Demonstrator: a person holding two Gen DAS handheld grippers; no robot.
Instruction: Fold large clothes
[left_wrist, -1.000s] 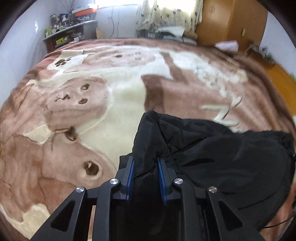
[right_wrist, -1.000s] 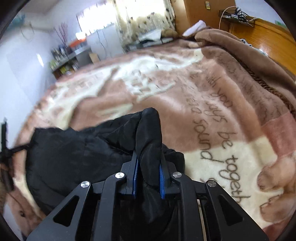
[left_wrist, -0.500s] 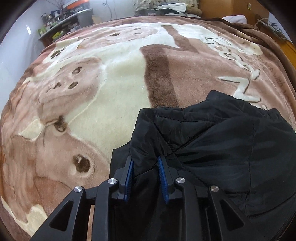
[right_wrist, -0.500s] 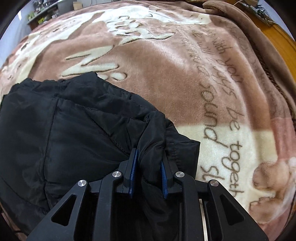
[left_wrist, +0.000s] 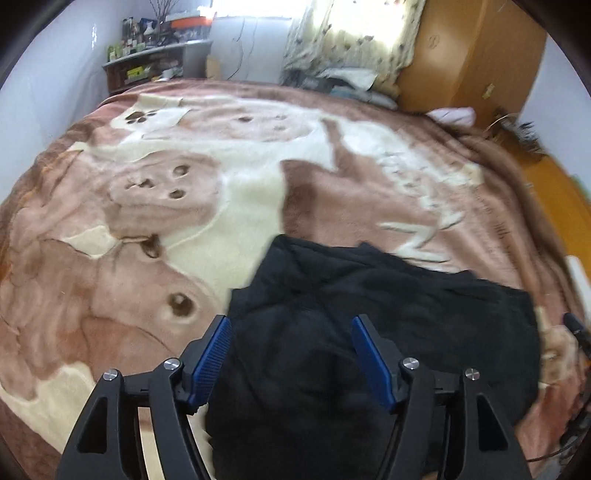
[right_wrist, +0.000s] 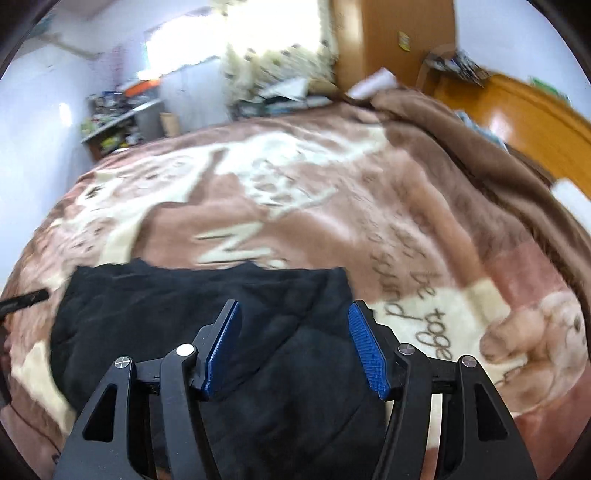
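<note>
A black padded jacket (left_wrist: 388, 314) lies folded in a rough rectangle on the brown and cream blanket (left_wrist: 184, 221). It also shows in the right wrist view (right_wrist: 184, 310). My left gripper (left_wrist: 291, 332) is open and empty, its blue pads wide apart above the jacket's left part. My right gripper (right_wrist: 293, 321) is open and empty above the jacket's right part. The tip of the other gripper (right_wrist: 26, 299) shows at the left edge of the right wrist view.
The blanket (right_wrist: 369, 192) covers a large bed. A cluttered shelf (left_wrist: 155, 70) stands at the far left, a wooden wardrobe (left_wrist: 469, 55) at the far right, curtains behind the bed. An orange wooden floor (right_wrist: 524, 122) lies to the right of the bed.
Both grippers have opened and let go of the jacket. They have risen and pulled back, and the jacket now lies flat on the blanket.
</note>
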